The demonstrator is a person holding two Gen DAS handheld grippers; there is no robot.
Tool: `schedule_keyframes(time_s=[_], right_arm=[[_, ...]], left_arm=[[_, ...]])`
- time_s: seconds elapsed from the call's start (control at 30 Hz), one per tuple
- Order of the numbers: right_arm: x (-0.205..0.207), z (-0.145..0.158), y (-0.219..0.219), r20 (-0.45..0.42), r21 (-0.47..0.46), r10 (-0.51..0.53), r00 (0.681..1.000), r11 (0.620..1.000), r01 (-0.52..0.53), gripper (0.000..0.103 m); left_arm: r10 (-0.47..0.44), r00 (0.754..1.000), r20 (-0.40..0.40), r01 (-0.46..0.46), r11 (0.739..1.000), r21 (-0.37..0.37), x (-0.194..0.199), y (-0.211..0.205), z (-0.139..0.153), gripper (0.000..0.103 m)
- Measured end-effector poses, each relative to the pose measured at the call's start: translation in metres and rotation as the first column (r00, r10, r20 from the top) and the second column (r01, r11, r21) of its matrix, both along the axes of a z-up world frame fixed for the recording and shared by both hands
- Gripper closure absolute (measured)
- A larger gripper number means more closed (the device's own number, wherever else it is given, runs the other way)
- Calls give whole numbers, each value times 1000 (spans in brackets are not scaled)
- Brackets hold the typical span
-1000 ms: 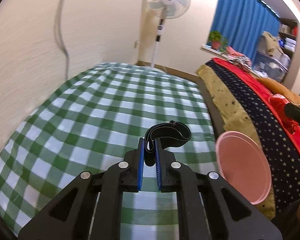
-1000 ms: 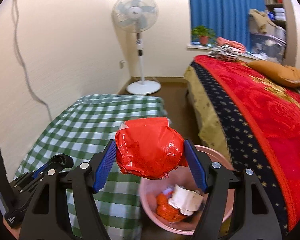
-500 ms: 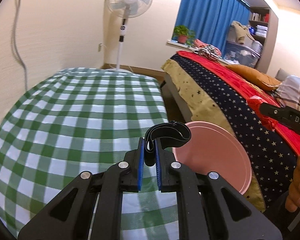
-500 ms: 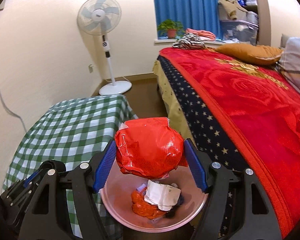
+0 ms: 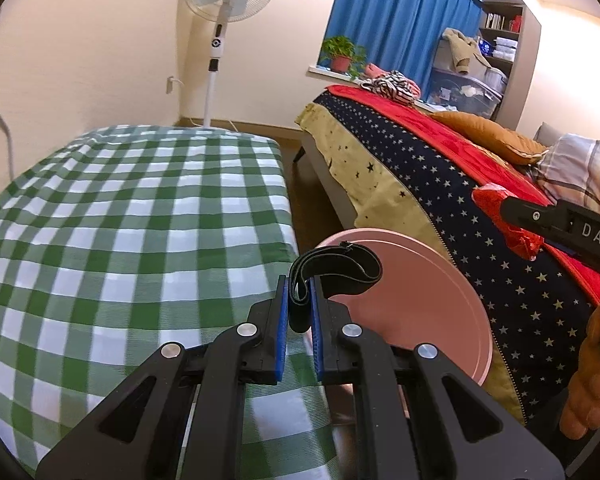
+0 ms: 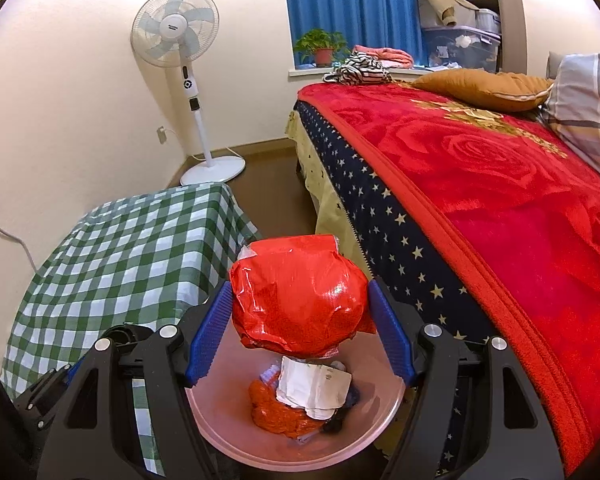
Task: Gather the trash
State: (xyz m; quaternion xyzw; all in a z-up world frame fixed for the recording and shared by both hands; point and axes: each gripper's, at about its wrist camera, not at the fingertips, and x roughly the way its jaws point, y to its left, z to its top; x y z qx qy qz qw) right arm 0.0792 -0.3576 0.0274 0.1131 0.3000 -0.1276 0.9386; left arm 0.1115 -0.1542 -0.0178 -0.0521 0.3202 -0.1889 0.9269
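Note:
My left gripper [image 5: 299, 312] is shut on a black elastic band [image 5: 336, 270], held at the left rim of the pink trash bin [image 5: 440, 304]. My right gripper [image 6: 299, 308] is shut on a crumpled red foil bag [image 6: 300, 304], held right above the bin [image 6: 228, 436]. The bin holds orange wrapping [image 6: 276, 416], white paper [image 6: 316, 386] and dark scraps. The red bag and right gripper also show at the right of the left wrist view [image 5: 504, 220]. The left gripper shows at the lower left of the right wrist view [image 6: 52, 384].
A table with a green checked cloth [image 5: 120, 220] stands left of the bin. A bed with a red blanket [image 6: 500, 184] and starred cover lies to the right. A standing fan [image 6: 184, 44] is by the far wall. Brown floor runs between table and bed.
Both grippers swung right from the table toward the bin. The black band now sits at the bin's rim, and the red bag hangs further over its opening.

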Motion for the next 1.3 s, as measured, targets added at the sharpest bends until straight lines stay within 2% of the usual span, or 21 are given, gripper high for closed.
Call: schedule_keyframes(time_s=[0.37, 0.53, 0.57, 0.6, 0.63, 0.67, 0.9, 1.23, 1.3], right_arm=[[3, -3, -2, -3, -4, -15, 1000, 1000, 15, 34], [4, -5, -2, -11, -4, -8, 1000, 1000, 8, 31], [5, -6, -1, -16, -9, -10, 1000, 1000, 10, 31], [5, -6, -1, -18, -11, -12, 1000, 1000, 12, 30], [5, -7, -1, -19, -11, -13, 1000, 1000, 13, 25], [5, -7, -1, -18, -11, -14, 1000, 1000, 13, 21], [1, -6, 2, -8, -3, -13, 1000, 1000, 13, 17], [-23, 4, 20, 47, 6, 25, 999, 1000, -26, 5], [-30, 4, 26, 54, 13, 34, 998, 999, -35, 5]], left_arm=[[-71, 997, -3, 71, 997, 8, 0, -27, -7, 93], [-129, 992, -7, 128, 991, -23, 2, -34, -7, 92], [-142, 990, -8, 141, 990, -30, 2, -36, -7, 90], [-158, 987, -9, 157, 987, -44, 3, -37, -7, 81], [-160, 987, -7, 160, 986, -46, 2, -37, -7, 66], [-161, 987, -3, 161, 986, -48, 2, -36, -7, 61], [-149, 989, -1, 148, 988, -41, -1, -23, 0, 58], [-77, 995, 58, 77, 997, -9, -27, 21, 27, 25], [-56, 996, 71, 57, 998, 2, -33, 32, 32, 25]])
